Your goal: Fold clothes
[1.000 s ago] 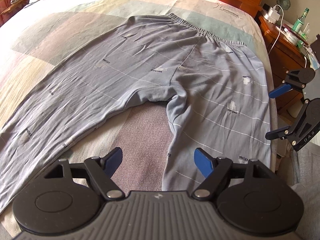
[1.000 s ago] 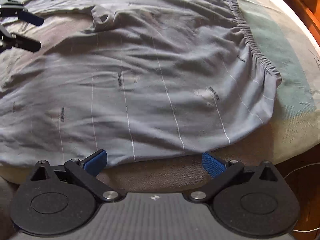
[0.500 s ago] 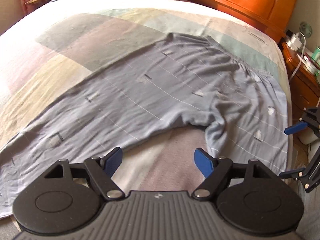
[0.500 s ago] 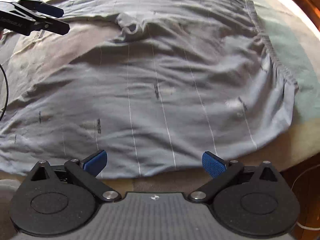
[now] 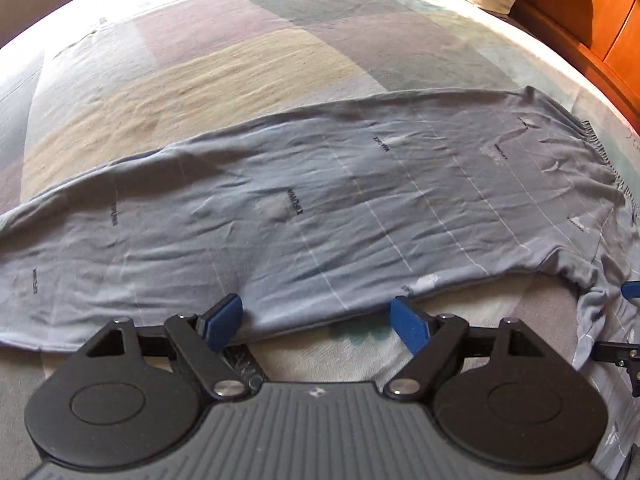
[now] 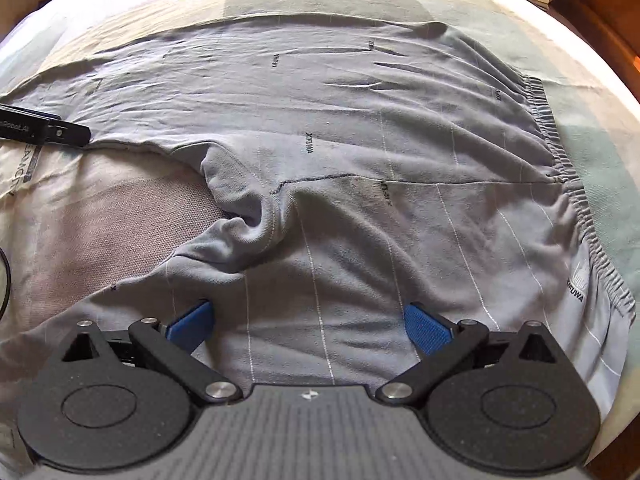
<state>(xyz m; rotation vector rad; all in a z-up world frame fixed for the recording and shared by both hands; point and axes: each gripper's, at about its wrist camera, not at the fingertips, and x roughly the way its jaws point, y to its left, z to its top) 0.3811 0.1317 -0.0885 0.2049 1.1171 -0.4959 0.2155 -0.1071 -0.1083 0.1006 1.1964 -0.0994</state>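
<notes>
1. My left gripper (image 5: 318,320) has its blue fingers (image 5: 410,330) spread wide with nothing between them; they hover just above the near hem edge of one trouser leg (image 5: 240,236).
2. My right gripper (image 6: 306,326) is spread just as wide and empty, poised over the seat of the pyjama trousers (image 6: 360,168), just short of the crotch seam (image 6: 256,220).
3. The grey pyjama trousers lie flat on the patchwork bedspread (image 5: 224,64). In the left wrist view the far leg runs from 9 o'clock to 3 o'clock, straight across my fingers, and ends in the elastic waistband (image 5: 600,148) at about 2 o'clock.
4. In the right wrist view the waistband sits at 2 to 3 o'clock, the crotch at 12 o'clock just ahead of my fingers, and the near leg trails off towards 8 o'clock.
5. The relation I judge the next move to turn on: the long axis of the leg is crosswise to my left fingers, so that edge slips straight into the gap.
6. My left hand is nearer the legs, my right nearer the waist end, so I judge each takes its own end for a lengthwise fold.
</notes>
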